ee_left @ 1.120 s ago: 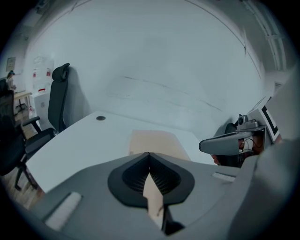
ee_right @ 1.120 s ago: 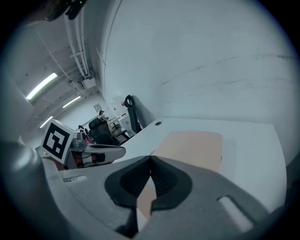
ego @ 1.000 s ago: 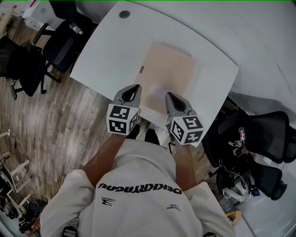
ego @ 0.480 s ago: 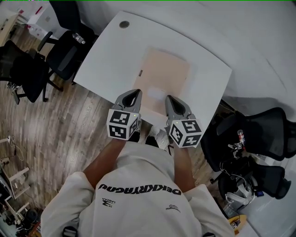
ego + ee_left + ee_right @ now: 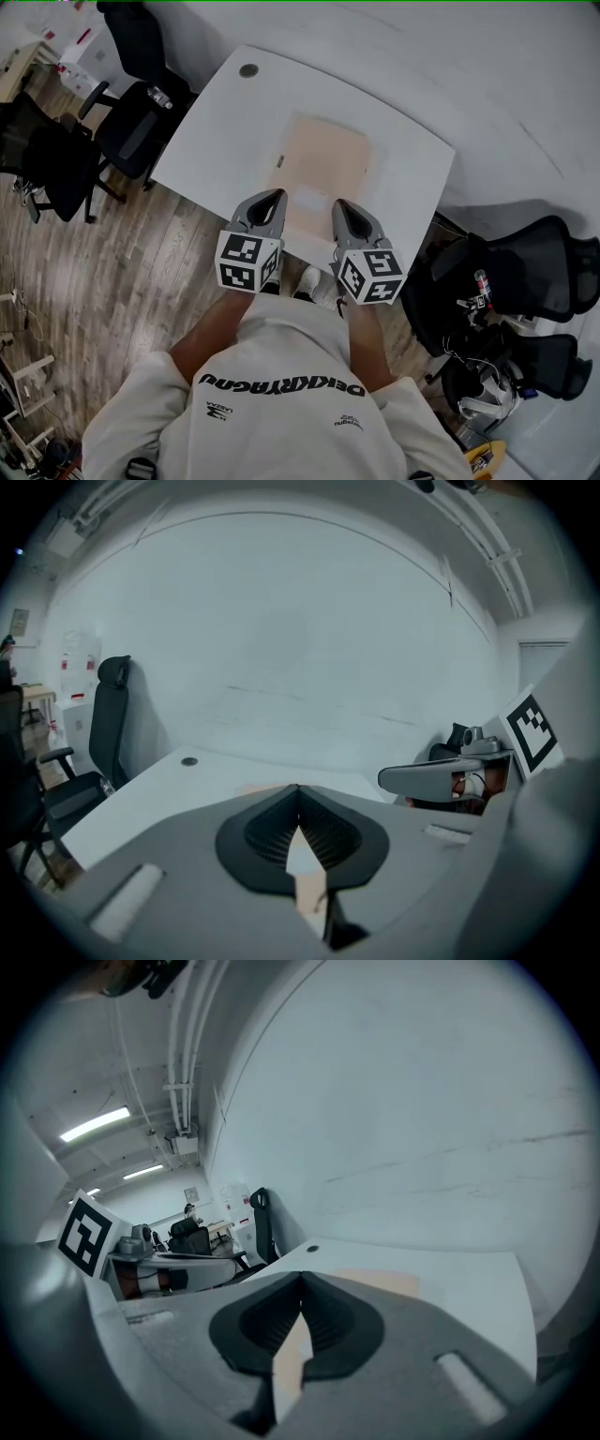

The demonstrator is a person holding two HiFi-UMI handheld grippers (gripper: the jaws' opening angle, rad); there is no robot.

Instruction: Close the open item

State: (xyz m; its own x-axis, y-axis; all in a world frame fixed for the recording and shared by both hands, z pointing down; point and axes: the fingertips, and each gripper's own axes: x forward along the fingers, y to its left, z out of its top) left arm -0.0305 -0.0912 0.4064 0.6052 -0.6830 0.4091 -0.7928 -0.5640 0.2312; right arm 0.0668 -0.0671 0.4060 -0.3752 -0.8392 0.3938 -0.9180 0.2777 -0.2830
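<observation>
A flat peach-coloured folder point(image 5: 323, 161) lies on the white table point(image 5: 220, 122) as a single rectangle, with a small white patch point(image 5: 310, 196) near its front edge. Above the table's near edge, my left gripper point(image 5: 275, 196) and right gripper point(image 5: 338, 204) hang side by side, both pointing toward the folder. Neither touches it. In the left gripper view the left gripper point(image 5: 298, 787) is shut with nothing in it, and a strip of folder point(image 5: 306, 885) shows through the slit below its tips. The right gripper point(image 5: 300, 1276) is likewise shut and empty, with the folder point(image 5: 380, 1282) beyond it.
A round cable grommet point(image 5: 248, 70) sits at the table's far left corner. Black office chairs point(image 5: 131, 108) stand left of the table and another black chair point(image 5: 525, 272) to its right. A pale wall runs behind the table. Wooden floor point(image 5: 141, 253) lies on the left.
Both grippers have lifted and drawn back from over the folder's front edge toward the table's near edge. Both stay shut. The folder has not moved.
</observation>
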